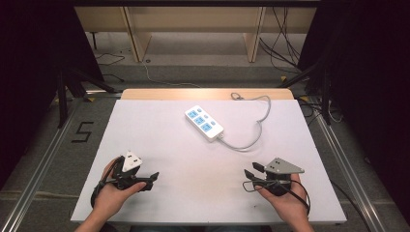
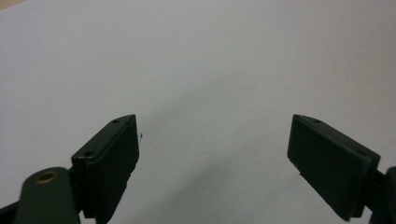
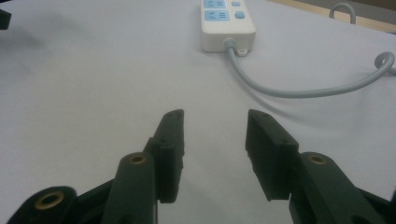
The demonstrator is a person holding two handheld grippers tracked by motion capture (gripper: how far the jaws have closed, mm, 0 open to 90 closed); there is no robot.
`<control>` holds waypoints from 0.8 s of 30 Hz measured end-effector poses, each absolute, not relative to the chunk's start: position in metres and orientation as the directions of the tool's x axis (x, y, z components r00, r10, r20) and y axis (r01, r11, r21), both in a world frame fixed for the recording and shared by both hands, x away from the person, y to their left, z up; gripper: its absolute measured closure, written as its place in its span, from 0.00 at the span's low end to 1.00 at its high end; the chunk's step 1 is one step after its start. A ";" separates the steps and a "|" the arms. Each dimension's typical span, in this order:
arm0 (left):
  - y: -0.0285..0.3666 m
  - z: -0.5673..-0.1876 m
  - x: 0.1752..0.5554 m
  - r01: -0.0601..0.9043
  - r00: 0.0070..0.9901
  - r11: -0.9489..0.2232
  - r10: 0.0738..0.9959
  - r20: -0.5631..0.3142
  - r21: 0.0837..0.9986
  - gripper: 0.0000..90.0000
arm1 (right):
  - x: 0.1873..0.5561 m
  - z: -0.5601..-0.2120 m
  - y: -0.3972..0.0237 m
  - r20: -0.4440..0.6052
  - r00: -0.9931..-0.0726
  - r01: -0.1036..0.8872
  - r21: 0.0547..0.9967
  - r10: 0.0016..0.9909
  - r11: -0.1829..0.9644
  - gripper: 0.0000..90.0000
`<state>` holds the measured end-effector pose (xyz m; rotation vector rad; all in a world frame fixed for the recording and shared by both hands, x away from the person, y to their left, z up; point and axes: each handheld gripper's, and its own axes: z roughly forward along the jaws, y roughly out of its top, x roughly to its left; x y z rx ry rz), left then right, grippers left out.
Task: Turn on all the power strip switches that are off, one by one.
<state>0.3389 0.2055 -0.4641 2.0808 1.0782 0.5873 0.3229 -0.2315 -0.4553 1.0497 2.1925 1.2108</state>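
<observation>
A white power strip (image 1: 204, 122) with blue sockets lies at the far middle of the white table (image 1: 183, 159), and its grey cable (image 1: 251, 137) loops off to the back right. My left gripper (image 1: 151, 180) rests low at the near left, pointing right. Its jaws stand wide open over bare tabletop (image 2: 215, 135). My right gripper (image 1: 251, 171) sits at the near right, pointing left and forward, open with nothing between its jaws (image 3: 214, 122). Ahead of it lie the power strip's cable end (image 3: 228, 25) and the cable (image 3: 299, 91).
A wooden strip (image 1: 208, 94) runs along the table's far edge. Beyond it are floor cables and wooden furniture legs (image 1: 138, 38). Metal rails (image 1: 43, 159) flank both sides of the table. A dark piece (image 3: 4, 18) shows at the top left of the right gripper view.
</observation>
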 end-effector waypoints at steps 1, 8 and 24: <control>0.206 -0.464 0.339 0.511 0.548 -0.400 0.834 0.070 0.761 0.18 | 0.323 -0.454 -0.230 0.000 -0.624 0.412 0.850 0.782 0.329 0.64; 0.207 -0.463 0.337 0.504 0.552 -0.398 0.831 0.068 0.766 0.18 | 0.329 -0.442 -0.222 -0.032 -0.622 0.393 0.851 0.783 0.347 0.89; 0.206 -0.462 0.335 0.501 0.549 -0.395 0.833 0.071 0.770 0.18 | 0.373 -0.423 -0.200 -0.065 -0.627 0.435 0.797 0.776 0.418 1.00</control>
